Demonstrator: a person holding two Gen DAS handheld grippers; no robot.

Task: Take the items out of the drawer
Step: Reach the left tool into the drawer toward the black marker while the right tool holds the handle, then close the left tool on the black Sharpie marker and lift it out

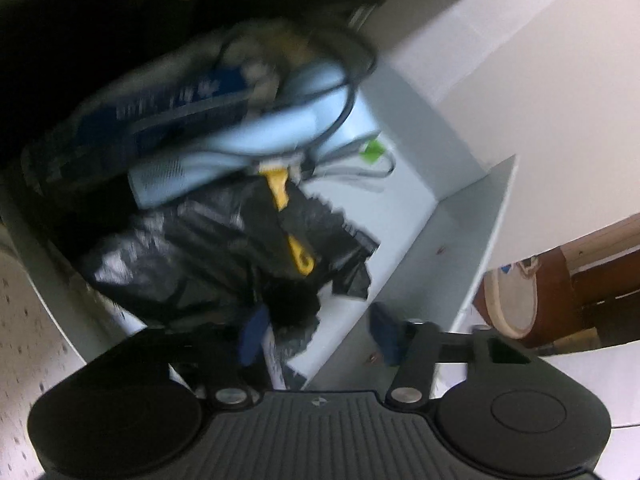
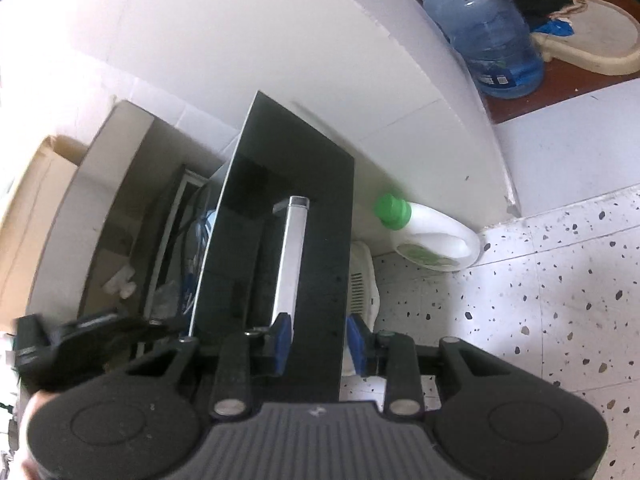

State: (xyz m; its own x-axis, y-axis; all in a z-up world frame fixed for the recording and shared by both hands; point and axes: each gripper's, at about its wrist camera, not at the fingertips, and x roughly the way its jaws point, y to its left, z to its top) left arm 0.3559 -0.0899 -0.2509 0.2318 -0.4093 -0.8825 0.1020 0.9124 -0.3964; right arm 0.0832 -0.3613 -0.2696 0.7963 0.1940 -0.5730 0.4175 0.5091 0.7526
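While print on the blue packet [image 1: 168, 108] blurs, both grippers [image 1: 316, 336] [image 2: 318, 342] gape.

Left gripper [image 1: 318, 334] — black ribbed body, blue pads, silver screws; right gripper [image 2: 318, 344] alike

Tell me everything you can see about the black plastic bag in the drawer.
The black plastic bag looks like thin, glossy, crinkled film catching pale highlights, though the left wrist view is blurred. It lies crumpled and loose on the white drawer floor, with ragged edges spreading toward the drawer's bare part. A yellow strip shows across its top. Light blue packs sit just behind it, seemingly touching. The left gripper is open just in front of it, not closed on it.
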